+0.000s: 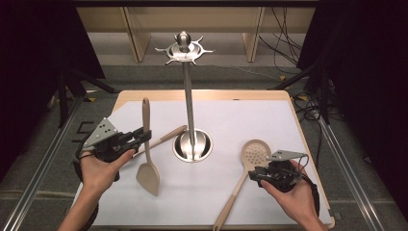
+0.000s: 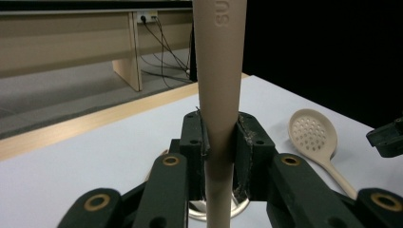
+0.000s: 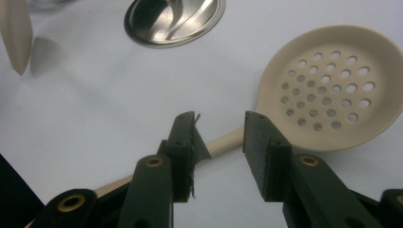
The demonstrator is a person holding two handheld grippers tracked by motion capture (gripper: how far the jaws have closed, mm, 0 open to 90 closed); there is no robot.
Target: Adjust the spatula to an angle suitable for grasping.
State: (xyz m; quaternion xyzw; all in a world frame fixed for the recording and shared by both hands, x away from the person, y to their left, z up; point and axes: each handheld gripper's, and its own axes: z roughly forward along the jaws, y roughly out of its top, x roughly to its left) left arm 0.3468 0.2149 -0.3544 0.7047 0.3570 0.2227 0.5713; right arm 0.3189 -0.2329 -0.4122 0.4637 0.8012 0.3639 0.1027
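My left gripper (image 1: 142, 136) is shut on the handle of a beige spatula (image 1: 147, 166), held nearly upright with the blade down near the white table top. In the left gripper view the jaws clamp that handle (image 2: 219, 95) from both sides. A beige slotted spoon (image 1: 255, 153) lies flat at the right, its handle running toward the table's near edge. My right gripper (image 1: 258, 173) is open just above the spoon's neck. In the right gripper view the spoon handle (image 3: 229, 140) crosses under the gap between the jaws, beside the perforated bowl (image 3: 332, 85).
A metal utensil stand rises from a round base (image 1: 192, 146) at the table's middle, with a ring of hooks (image 1: 183, 48) on top. A third beige handle (image 1: 168, 136) lies between my left gripper and the base, its head hidden. Wooden table edge (image 1: 202, 94) at the back.
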